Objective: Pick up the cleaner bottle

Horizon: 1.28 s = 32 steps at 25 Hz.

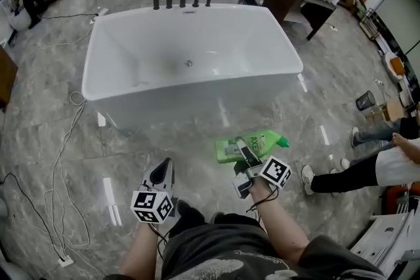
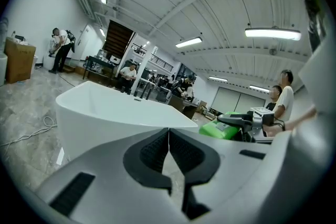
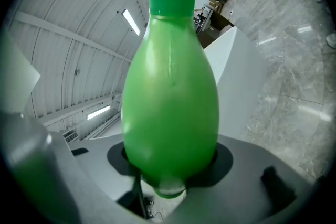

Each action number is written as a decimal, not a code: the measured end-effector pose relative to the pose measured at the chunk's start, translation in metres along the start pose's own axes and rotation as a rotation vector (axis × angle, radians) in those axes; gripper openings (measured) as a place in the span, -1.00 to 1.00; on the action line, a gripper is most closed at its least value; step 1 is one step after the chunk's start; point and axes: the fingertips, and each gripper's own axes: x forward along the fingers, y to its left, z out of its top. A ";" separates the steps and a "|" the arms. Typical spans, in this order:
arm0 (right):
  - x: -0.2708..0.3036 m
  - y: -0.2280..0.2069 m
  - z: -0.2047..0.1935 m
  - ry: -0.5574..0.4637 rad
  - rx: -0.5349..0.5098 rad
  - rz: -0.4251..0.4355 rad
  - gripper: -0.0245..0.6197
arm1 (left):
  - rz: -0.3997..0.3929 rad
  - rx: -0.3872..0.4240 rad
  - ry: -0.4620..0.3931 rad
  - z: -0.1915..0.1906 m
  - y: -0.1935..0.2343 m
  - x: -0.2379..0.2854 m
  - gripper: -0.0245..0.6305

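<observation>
Left hand-held gripper (image 1: pixel 161 172) clenched shut on nothing, white bathtub (image 1: pixel 164 101) ahead of both, right hand-held gripper (image 1: pixel 245 153) grasping the green cleaner bottle (image 1: pixel 268 140) round its body, cap pointing away from the left one

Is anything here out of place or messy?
Nothing spilled or broken. The oddest sight is a white bathtub standing alone on an open workshop floor, with loose cables trailing beside it. The green bottle lies sideways in the right hand-held gripper.
</observation>
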 end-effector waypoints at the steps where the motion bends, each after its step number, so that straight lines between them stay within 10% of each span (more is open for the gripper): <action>1: -0.006 0.000 0.003 0.001 -0.001 0.003 -0.30 | -0.002 0.000 -0.005 0.000 -0.006 0.000 -0.88; 17: -0.142 -0.045 0.023 0.049 0.016 0.075 -0.30 | 0.004 0.056 -0.043 -0.039 -0.143 -0.013 -0.88; 32: -0.148 -0.027 0.024 0.077 0.067 0.156 -0.30 | -0.009 0.090 -0.092 -0.020 -0.186 0.000 -0.88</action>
